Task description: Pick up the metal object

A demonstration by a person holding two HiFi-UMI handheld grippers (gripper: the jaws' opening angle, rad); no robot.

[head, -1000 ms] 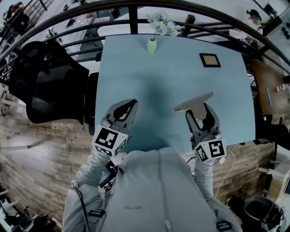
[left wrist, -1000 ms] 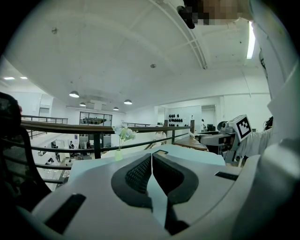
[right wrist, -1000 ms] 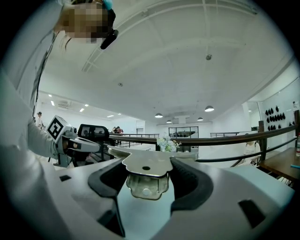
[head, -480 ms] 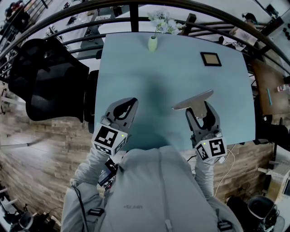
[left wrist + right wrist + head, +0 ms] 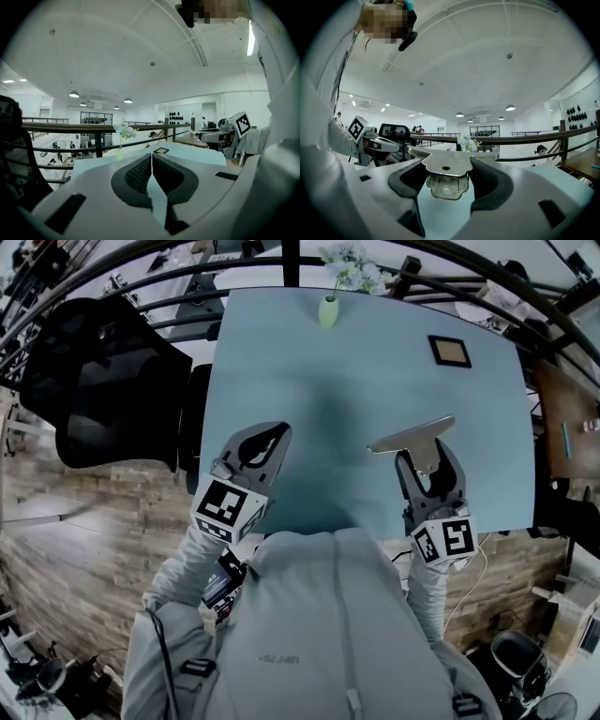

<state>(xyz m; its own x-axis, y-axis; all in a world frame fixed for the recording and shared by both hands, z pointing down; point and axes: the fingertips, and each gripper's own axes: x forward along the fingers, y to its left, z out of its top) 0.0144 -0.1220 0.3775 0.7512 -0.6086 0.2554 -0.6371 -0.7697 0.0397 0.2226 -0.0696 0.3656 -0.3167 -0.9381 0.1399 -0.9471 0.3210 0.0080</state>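
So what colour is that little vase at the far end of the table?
The vase is pale green; the head view shows it best.

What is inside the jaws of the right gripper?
The metal object: its narrow stem sits between the jaws of the right gripper. The jaws cover the stem's side edges.

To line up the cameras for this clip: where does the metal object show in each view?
Head view: metal object right of centre, gripped in the right tongs.
Left gripper view: cannot be made out.
Right gripper view: metal object at centre, between the jaws.
Shared landmark: flowers at the table's far edge.
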